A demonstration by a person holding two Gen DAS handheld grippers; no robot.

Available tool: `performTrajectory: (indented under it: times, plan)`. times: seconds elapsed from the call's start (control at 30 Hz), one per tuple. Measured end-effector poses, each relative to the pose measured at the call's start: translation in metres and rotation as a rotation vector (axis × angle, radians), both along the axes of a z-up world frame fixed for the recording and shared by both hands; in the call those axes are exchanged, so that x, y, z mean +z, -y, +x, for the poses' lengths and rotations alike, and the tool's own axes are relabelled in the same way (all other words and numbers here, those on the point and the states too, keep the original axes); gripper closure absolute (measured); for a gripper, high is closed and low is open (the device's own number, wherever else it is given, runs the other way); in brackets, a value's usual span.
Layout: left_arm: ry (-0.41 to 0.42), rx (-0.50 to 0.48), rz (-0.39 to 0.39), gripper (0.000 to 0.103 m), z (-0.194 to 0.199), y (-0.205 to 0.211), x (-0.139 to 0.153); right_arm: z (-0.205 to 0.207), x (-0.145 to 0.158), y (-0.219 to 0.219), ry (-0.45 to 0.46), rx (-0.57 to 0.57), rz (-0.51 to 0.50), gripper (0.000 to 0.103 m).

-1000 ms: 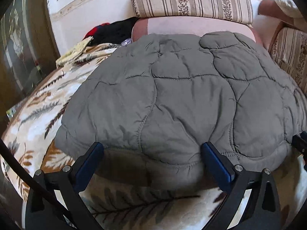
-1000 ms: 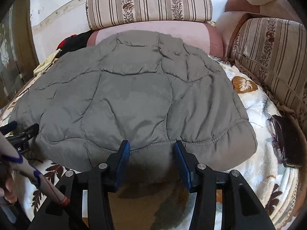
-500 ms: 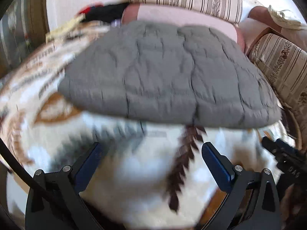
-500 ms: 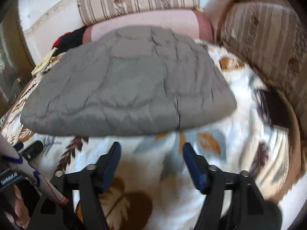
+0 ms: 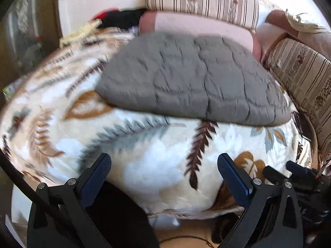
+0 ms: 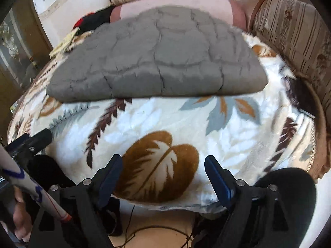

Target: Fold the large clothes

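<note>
Grey quilted jacket [image 6: 157, 55] lies folded on leaf-print blanket [image 6: 178, 122] (both hand-held grippers clear).

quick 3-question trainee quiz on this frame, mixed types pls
1. True or false: the left gripper holds the grey quilted garment.
2. What lies between the right gripper's fingers? A) garment B) leaf-print blanket C) striped cushion
3. Fill in: the garment's far edge meets the ___ bolster.

Key: 1 false, both grippers are open and empty. 2 B. 3 pink.
</note>
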State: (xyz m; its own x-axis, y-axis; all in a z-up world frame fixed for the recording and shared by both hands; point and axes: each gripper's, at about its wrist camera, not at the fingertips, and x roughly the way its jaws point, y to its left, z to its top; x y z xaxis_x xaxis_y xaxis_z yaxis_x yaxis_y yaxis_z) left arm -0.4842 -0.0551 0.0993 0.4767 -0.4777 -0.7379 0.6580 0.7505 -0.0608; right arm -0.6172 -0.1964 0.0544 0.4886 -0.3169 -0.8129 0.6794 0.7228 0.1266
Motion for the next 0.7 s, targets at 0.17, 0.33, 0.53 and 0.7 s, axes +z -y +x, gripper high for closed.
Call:
performTrajectory:
  times: [0.17, 0.33, 0.53, 0.7]
  plan:
    - [0.174, 0.057, -0.047, 0.000, -0.009, -0.018, 0.048, -0.012, 0.042, -0.006, 0.093, -0.010, -0.093, 0.016]
    - [0.309, 0.095, -0.088, 0.000, -0.018, -0.033, 0.095, -0.029, 0.102, -0.021, 0.222, 0.020, -0.218, 0.010]
    - [0.359, 0.162, -0.095, 0.000, -0.028, -0.039, 0.127, -0.060, 0.157, -0.041, 0.369, -0.021, -0.388, 0.002]
    - [0.500, 0.164, -0.019, 0.000, -0.045, -0.031, 0.123, -0.071, 0.156, -0.067, 0.443, -0.053, -0.472, 0.000]
